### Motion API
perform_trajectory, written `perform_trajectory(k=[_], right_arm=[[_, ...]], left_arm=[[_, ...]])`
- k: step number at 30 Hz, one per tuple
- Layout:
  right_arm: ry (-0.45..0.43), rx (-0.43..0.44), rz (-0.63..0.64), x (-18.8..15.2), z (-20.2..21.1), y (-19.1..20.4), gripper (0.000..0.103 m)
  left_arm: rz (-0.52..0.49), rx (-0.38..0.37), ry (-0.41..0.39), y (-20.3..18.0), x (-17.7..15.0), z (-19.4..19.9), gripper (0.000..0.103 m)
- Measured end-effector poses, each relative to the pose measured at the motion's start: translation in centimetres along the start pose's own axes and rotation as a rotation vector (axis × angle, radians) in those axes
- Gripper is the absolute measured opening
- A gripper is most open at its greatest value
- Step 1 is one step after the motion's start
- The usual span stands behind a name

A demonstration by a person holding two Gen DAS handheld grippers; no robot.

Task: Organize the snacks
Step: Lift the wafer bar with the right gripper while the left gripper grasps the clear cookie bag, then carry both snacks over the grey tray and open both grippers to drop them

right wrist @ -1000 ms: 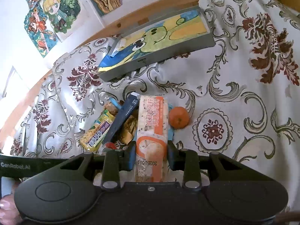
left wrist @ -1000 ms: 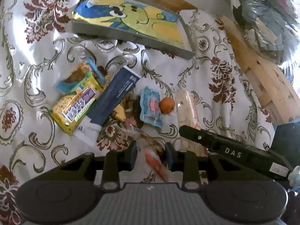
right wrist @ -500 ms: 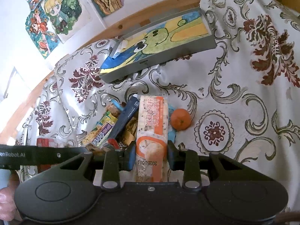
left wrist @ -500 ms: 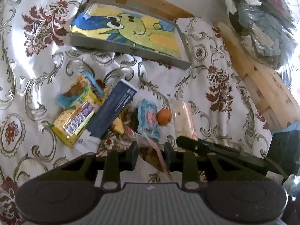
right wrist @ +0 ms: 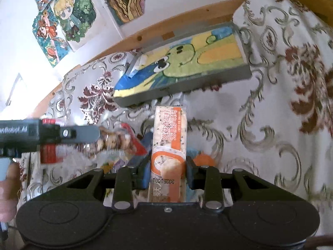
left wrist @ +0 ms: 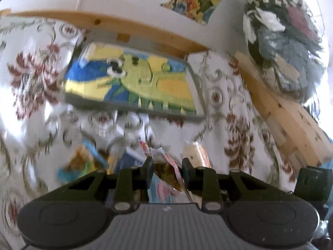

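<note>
My left gripper (left wrist: 167, 165) is shut on a clear packet of nuts with a red edge (left wrist: 166, 173), held above the snack pile. In the right wrist view the left gripper (right wrist: 96, 135) comes in from the left with that nut packet (right wrist: 118, 141) hanging from its tip. An orange-and-white biscuit packet (right wrist: 169, 137) stands lengthwise in my right gripper (right wrist: 168, 166), which is shut on it. Beyond both lies a grey tray with a green cartoon picture (right wrist: 187, 62), also in the left wrist view (left wrist: 133, 83). An orange fruit (right wrist: 203, 159) and a dark blue packet (right wrist: 145, 141) lie below.
A floral cloth (right wrist: 270, 114) covers the surface. A wooden rail (left wrist: 124, 27) and a postered wall (right wrist: 68, 16) run behind the tray. A plastic-wrapped bundle (left wrist: 285, 41) sits at the right on wooden slats. A hand (right wrist: 8, 187) shows at the left edge.
My left gripper has risen off the pile with the nut packet, and its view has tipped up toward the tray and wall. The right gripper has lifted a little with the biscuit packet.
</note>
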State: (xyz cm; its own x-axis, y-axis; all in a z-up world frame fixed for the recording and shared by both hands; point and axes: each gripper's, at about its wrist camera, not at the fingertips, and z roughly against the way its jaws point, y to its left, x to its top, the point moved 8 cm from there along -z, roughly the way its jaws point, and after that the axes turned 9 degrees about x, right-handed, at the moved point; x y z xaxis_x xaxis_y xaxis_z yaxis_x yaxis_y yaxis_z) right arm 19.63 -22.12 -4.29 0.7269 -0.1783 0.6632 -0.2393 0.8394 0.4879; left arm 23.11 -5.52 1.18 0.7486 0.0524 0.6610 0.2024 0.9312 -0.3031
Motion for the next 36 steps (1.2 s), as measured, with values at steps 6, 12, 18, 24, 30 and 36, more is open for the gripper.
perform_trajectory(k=[6,12,18,24,30,36], right_arm=[[-0.009,-0.007,0.060,5.3,-1.8,-0.5,0.035],[-0.026,-0.030,0.096,11.3,-5.3,-2.1,0.035],[-0.070,-0.089,0.093,17.6,-9.3,-5.3,0.035],[-0.062,-0.146,0.085,20.1,-13.5,-8.0,0.035],[-0.040,-0.188,0.090,19.4,-16.0,-9.5,0.035],[-0.035,-0.213,0.110,18.7,-16.9,-9.6,0.036]], left_arm=[[-0.019,0.014,-0.097,0.2,5.5,-2.6,0.032],[-0.010,0.027,-0.147,0.6,10.1,-6.2,0.032],[-0.029,0.040,-0.200,1.0,13.4,-10.1,0.032],[-0.034,0.095,-0.201,2.8,14.0,-13.9,0.032],[-0.079,0.135,-0.220,3.4,13.6,-15.8,0.032],[-0.121,0.173,-0.207,3.4,12.5,-17.0,0.033]])
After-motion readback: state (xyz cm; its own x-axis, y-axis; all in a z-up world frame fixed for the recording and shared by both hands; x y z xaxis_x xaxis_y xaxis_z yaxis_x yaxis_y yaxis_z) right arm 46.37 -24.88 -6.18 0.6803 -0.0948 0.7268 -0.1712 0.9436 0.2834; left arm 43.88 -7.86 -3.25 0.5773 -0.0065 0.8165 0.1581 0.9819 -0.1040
